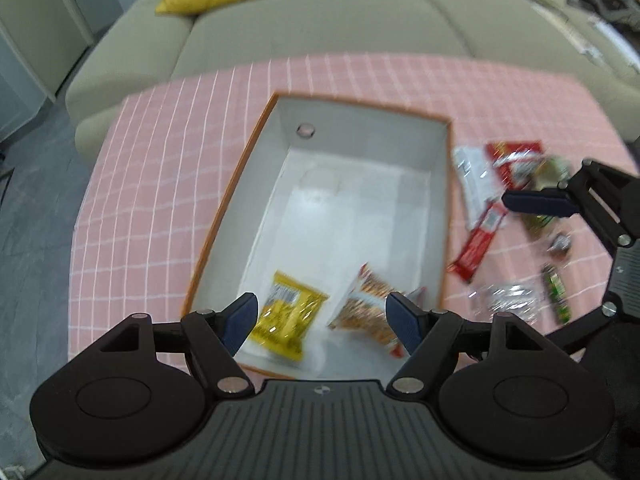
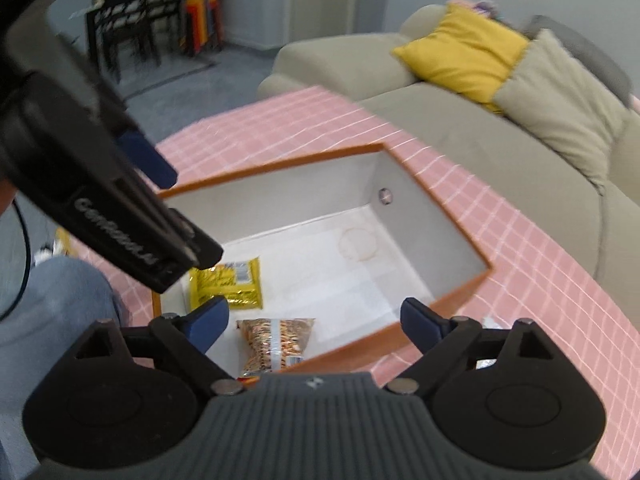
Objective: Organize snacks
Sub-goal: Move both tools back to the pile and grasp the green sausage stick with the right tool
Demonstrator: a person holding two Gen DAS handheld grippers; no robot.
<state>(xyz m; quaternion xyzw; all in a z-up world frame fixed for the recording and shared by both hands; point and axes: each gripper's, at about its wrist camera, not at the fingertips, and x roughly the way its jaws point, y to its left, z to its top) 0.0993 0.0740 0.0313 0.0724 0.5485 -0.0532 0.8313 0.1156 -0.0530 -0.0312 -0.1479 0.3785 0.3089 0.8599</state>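
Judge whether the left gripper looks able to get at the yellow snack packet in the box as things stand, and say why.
Probably yes. The left gripper is open and empty, hanging right above the yellow snack packet, which lies flat on the floor of the open-topped box. Nothing covers it; the orange packet lies beside it, seemingly apart.

Both grippers, the left gripper (image 1: 322,316) and the right gripper (image 2: 314,320), share one build: matte black linkages, round black side housings, a ribbed dark-grey body and silver pivot screws. The fingers (image 1: 240,320) carry blue pads. White lettering, too blurred to read, marks the left gripper's side in the right view.
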